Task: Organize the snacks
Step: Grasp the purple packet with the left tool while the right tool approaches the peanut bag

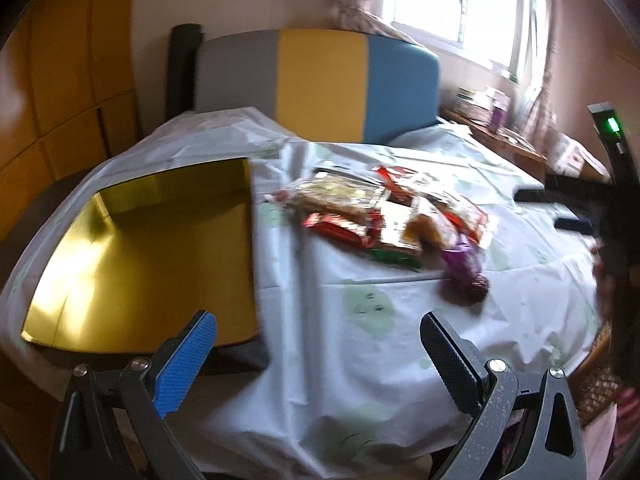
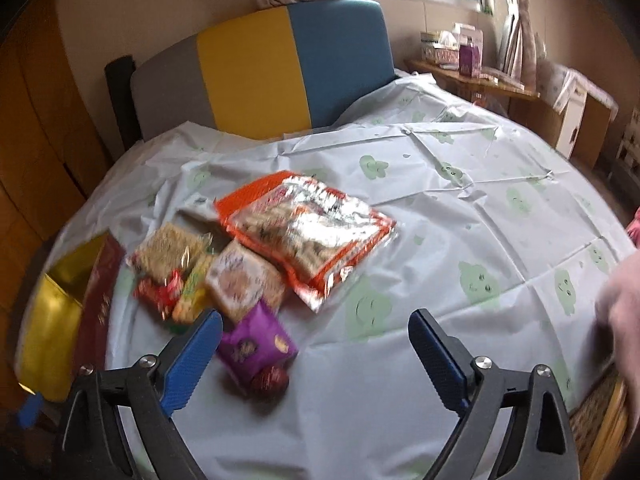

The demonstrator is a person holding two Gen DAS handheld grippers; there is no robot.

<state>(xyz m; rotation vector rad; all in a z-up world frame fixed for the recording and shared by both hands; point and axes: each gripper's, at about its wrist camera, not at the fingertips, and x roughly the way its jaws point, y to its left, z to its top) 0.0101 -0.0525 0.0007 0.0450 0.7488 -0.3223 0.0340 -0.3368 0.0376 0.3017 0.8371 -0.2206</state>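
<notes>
on tablecloth (image 2: 460, 216), orange snack bag (image 2: 308, 236) long axis diagonal; both jaws spread, empty.

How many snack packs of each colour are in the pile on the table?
Orange bag: 1
Purple pack: 1
Noodle brick pack: 1
Pale biscuit pack: 1
Small red pack: 1
Yellow-green pack: 1
Total: 6 that I can tell apart; the pile is blurred.

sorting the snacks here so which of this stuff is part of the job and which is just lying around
Part of the job:
- big orange snack bag
- purple packet
- small packets beside them
- gold-lined box
- left gripper and right gripper, both open and empty

Just lying about:
- tricolour headboard
- boxes on the side shelf
- dark items on the sheet
</notes>
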